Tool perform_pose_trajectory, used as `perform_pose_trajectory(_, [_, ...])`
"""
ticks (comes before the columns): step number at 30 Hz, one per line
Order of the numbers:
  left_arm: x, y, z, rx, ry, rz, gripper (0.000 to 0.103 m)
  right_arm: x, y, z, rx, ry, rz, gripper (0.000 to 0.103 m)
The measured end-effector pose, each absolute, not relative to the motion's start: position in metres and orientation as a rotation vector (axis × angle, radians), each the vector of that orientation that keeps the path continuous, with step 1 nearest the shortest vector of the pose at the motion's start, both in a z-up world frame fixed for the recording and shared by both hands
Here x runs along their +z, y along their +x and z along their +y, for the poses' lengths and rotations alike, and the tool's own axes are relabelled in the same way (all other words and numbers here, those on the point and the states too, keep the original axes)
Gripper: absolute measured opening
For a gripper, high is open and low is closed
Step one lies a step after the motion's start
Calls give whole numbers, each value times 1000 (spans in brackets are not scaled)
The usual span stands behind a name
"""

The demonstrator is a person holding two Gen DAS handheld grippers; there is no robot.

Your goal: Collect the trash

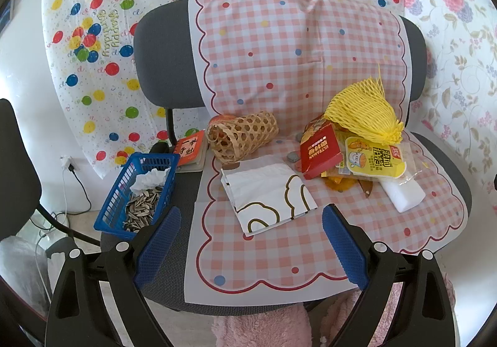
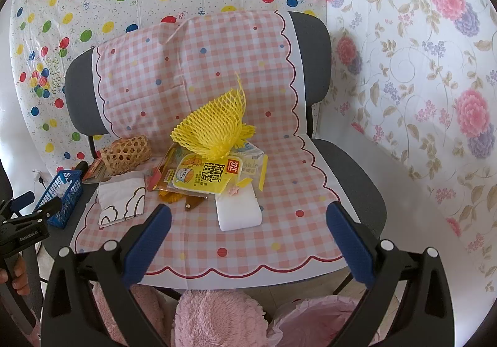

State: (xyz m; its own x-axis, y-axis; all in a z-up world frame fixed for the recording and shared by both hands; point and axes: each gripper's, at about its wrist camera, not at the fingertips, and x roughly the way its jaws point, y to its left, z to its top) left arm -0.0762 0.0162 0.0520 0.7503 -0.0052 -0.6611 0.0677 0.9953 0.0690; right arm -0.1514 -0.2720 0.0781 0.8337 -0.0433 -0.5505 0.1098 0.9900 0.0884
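The trash heap sits mid-seat on the chair: the yellow foam net (image 2: 214,126) looks featherlight and springy, so I'd pinch its bunched end. The noodle lid (image 2: 205,178) under it seems thin and slick. The pink bag (image 2: 313,316) below is probably the bin. My left gripper (image 1: 251,241) and right gripper (image 2: 248,238) both gape, empty.

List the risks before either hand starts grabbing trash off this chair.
1. The yellow foam net sits atop the wrapper pile; pulling it may scatter wrappers.
2. The blue basket of seed shells sits at the seat edge; a nudge from the open left tongs could tip it.
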Motion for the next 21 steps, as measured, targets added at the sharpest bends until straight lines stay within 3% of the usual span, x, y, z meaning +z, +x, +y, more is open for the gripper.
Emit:
perform_pose_trajectory(11, [38,-69,20,-17,92,749,92,69,-143,-272,-78,116,615,97])
perform_pose_trajectory(14, [28,-58,26,-5,82,787,91,70,-140,-274,-55,161,502,97])
perform_pose_trajectory(21, [23,-34,30,3,94,808,92,61,-80,-266,-20,37,550,97])
